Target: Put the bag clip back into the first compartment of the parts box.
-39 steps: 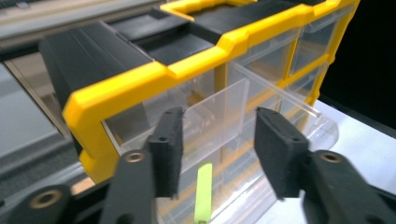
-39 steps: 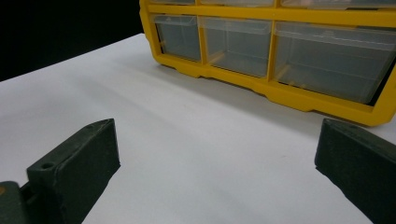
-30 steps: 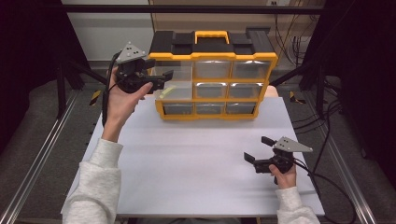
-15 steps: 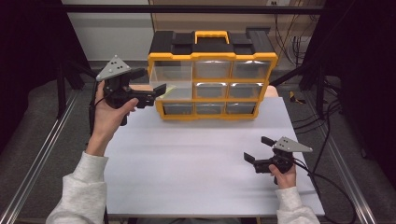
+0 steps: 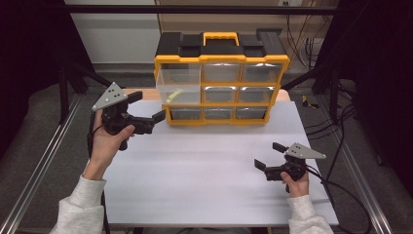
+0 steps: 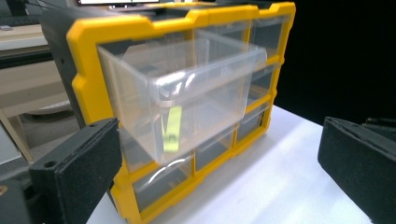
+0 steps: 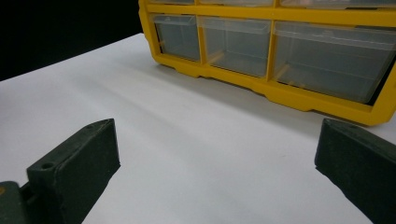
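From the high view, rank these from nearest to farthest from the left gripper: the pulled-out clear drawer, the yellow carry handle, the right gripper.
1. Pulled-out clear drawer, just right of the left gripper, top-left of the organizer.
2. Yellow carry handle, on the organizer's top, farther back.
3. Right gripper, across the table, near its front right.

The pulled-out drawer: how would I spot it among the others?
Find the yellow-framed organizer at the table's far edge. The drawer is in its top row, nearest the left tool. It alone juts forward, with a yellow-green strip inside.
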### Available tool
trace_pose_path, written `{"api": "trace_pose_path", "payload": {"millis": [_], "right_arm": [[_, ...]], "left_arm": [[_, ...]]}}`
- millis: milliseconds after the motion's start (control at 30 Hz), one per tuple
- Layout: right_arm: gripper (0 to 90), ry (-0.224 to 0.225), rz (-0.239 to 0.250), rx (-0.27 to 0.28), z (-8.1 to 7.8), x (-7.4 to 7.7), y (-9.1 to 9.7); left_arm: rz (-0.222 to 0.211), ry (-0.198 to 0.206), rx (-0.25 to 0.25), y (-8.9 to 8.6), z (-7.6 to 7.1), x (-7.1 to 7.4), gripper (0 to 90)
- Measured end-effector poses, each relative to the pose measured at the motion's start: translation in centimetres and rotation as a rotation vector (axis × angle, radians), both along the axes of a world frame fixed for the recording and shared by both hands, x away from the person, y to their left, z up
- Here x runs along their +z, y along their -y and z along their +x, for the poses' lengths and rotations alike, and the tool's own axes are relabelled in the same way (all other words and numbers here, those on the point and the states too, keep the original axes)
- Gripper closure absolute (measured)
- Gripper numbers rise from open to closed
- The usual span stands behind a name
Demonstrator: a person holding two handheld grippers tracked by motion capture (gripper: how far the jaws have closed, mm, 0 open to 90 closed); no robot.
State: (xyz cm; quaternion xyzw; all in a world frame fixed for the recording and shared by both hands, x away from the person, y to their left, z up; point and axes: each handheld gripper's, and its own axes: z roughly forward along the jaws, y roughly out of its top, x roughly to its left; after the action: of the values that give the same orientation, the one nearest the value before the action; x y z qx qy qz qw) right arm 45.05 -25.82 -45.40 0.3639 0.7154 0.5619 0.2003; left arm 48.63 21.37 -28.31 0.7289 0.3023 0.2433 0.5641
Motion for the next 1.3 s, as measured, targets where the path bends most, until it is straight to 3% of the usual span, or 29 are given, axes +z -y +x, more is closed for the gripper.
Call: {"api": "trace_pose_path", "payload": {"millis": [467, 900, 1300], "right_arm": [[0.5, 0.000, 0.001, -0.001, 0.0, 0.0, 0.0], [0.5, -0.003, 0.001, -0.004, 0.0, 0.0, 0.0], [0.5, -0.008, 0.003, -0.002, 0.1, -0.1, 0.0]], "left_arm": [[0.002, -0.045, 0.014, -2.2, -0.9, -6.7, 0.0], [-0.016, -0.093, 0.040, -4.2, -2.0, -11.8, 0.0], [0.001, -0.122, 0.064, -5.6, -2.5, -14.5, 0.0]]}}
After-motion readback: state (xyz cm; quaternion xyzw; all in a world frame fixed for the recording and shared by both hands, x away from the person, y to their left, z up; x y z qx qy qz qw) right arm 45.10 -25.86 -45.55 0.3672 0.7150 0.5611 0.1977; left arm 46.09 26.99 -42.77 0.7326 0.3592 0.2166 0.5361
